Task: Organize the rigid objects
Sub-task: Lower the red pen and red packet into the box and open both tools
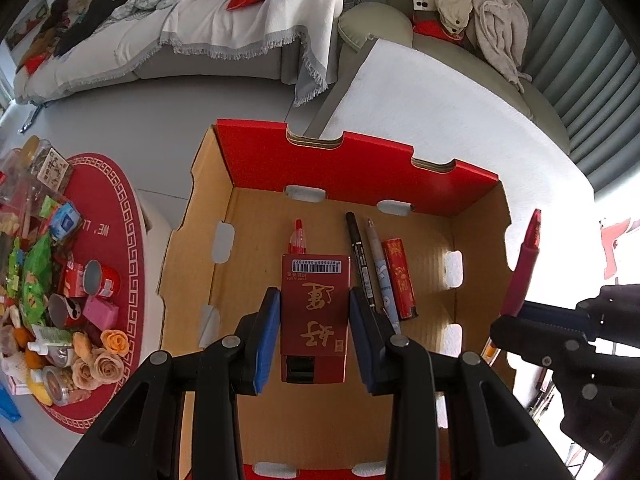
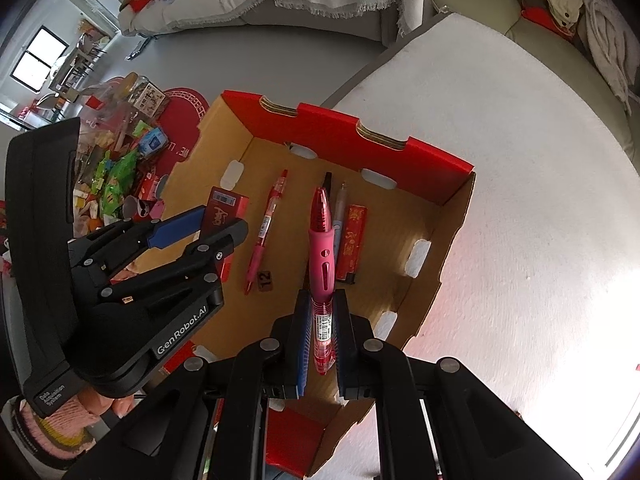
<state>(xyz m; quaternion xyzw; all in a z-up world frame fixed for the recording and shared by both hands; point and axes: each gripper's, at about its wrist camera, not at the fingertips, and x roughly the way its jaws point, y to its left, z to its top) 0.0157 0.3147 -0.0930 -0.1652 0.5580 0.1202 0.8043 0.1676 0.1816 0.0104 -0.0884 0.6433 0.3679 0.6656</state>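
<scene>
An open cardboard box (image 1: pixel 400 168) with a red rim stands on the white table; it also shows in the right wrist view (image 2: pixel 404 160). My left gripper (image 1: pixel 314 322) is shut on a red rectangular box (image 1: pixel 314 312) with gold characters, held over the cardboard box floor. My right gripper (image 2: pixel 323 334) is shut on a red-pink pen (image 2: pixel 322 248), held above the box; that pen shows at the right in the left wrist view (image 1: pixel 522 264). On the box floor lie a red pen (image 2: pixel 266 228), a black marker (image 1: pixel 360 260), a pale pen (image 1: pixel 382 276) and a slim red case (image 1: pixel 400 278).
A round red mat (image 1: pixel 116 240) on a low table at the left carries snacks, cans and fake roses. A small "12" tag (image 2: pixel 265 280) lies in the box. A sofa (image 1: pixel 200 40) with blankets is behind. The white table (image 2: pixel 520 200) extends right.
</scene>
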